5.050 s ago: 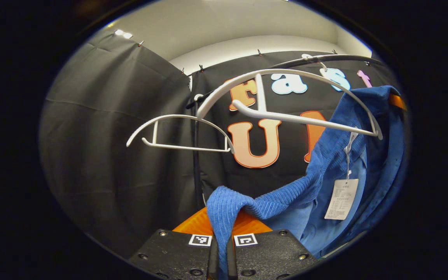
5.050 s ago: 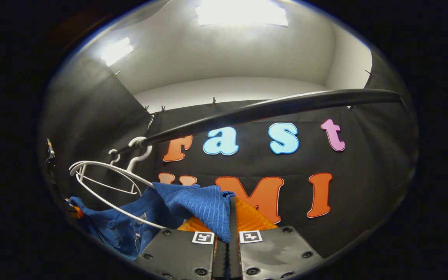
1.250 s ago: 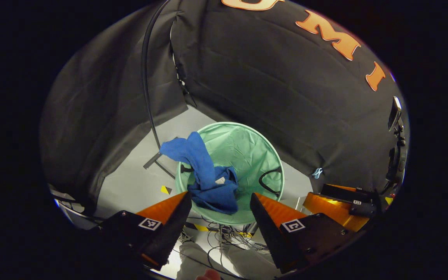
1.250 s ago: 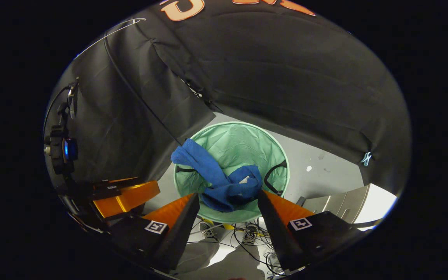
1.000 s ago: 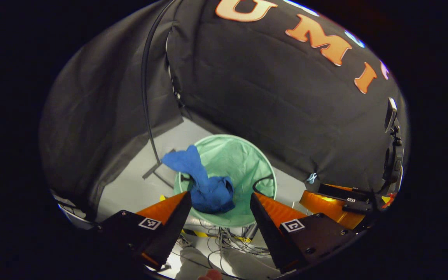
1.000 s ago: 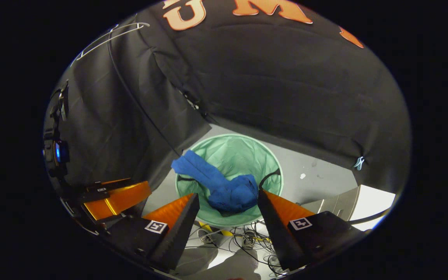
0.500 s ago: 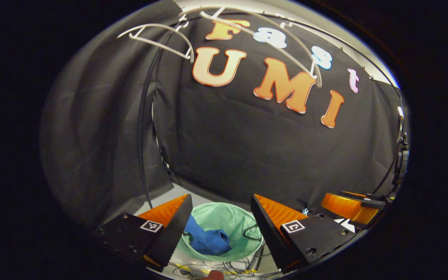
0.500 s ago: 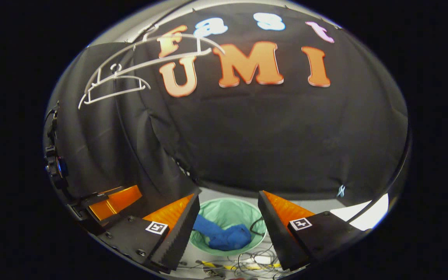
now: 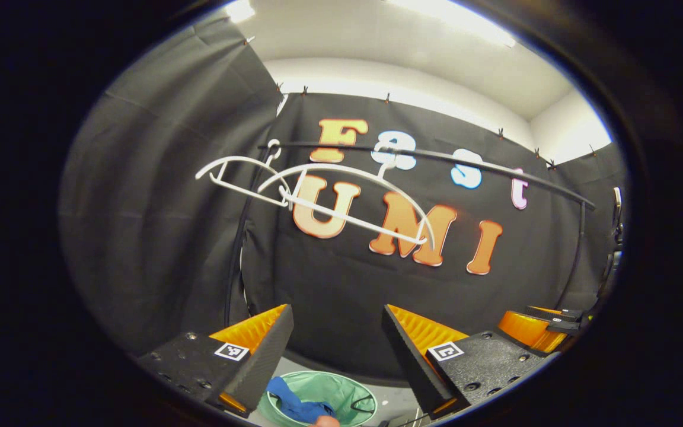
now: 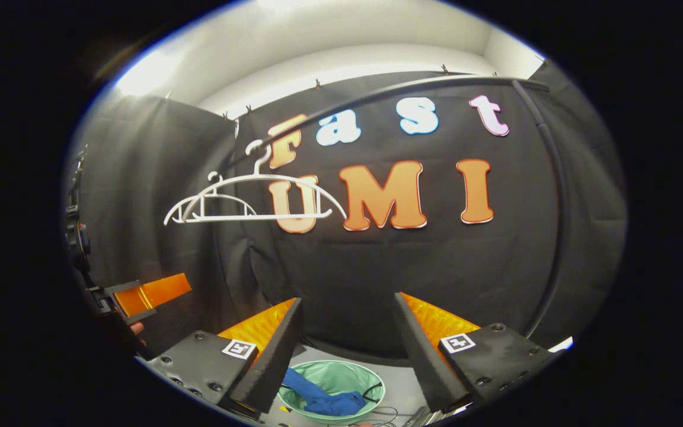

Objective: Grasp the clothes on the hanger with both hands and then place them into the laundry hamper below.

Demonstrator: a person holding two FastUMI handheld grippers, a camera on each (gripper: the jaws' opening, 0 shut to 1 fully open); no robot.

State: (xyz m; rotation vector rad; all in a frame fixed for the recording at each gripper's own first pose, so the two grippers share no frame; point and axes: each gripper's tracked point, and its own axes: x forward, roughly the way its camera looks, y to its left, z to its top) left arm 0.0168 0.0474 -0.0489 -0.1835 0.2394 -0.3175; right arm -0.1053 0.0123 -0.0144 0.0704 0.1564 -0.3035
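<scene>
Clothes [image 10: 324, 401] lie in the hamper [image 10: 371, 391]; left tool [image 9: 337, 314] and right tool [image 10: 347, 305] gape wide, holding nothing.

bright ceiling glare above, dim booth, fisheye-bent edges

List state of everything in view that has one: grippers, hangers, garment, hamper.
left gripper: open, holding nothing.
right gripper: open, holding nothing.
blue garment: in the hamper, one end draped over its rim.
green hamper: upright on the floor, open top.
two white hangers: bare, hooked on the rail.
black rail: in place, carrying the hangers.
</scene>
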